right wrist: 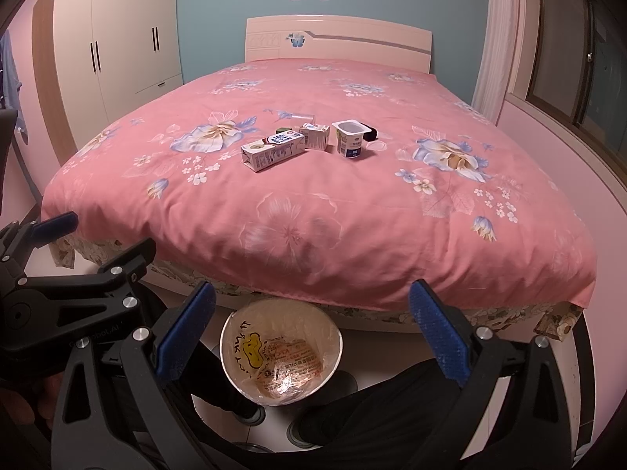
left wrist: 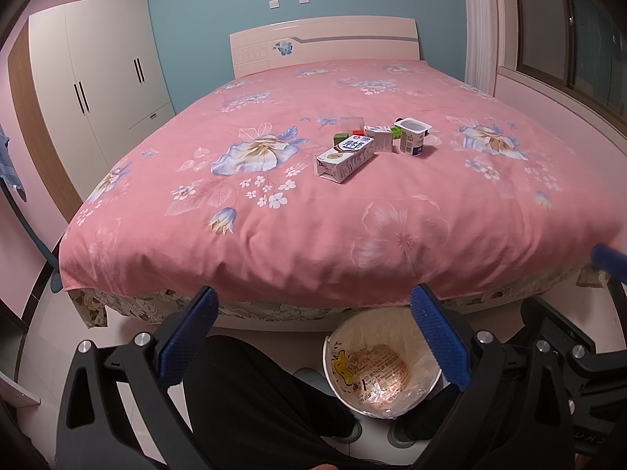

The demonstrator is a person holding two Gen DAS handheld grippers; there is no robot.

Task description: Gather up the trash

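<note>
Pink floral bedspread [left wrist: 274,235] fills left wrist view. My left gripper [left wrist: 313,337] spread wide, holding nothing, near bed's near edge. Milk carton [left wrist: 345,158] lies on its side mid-bed; small box [left wrist: 383,139] just behind, yogurt cup [left wrist: 412,136] upright to right. Lined bin [left wrist: 382,372] on floor below, between my fingers.

Right wrist view: my right gripper [right wrist: 313,333] also wide, empty. Milk carton [right wrist: 273,151], small box [right wrist: 314,136], yogurt cup [right wrist: 350,138] far ahead on bedspread [right wrist: 313,235]. Bin [right wrist: 280,356] near, left of centre. Left gripper [right wrist: 94,235] at left edge.

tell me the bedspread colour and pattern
Pink bedspread with blue and white flowers, clearest in the right wrist view.
</note>
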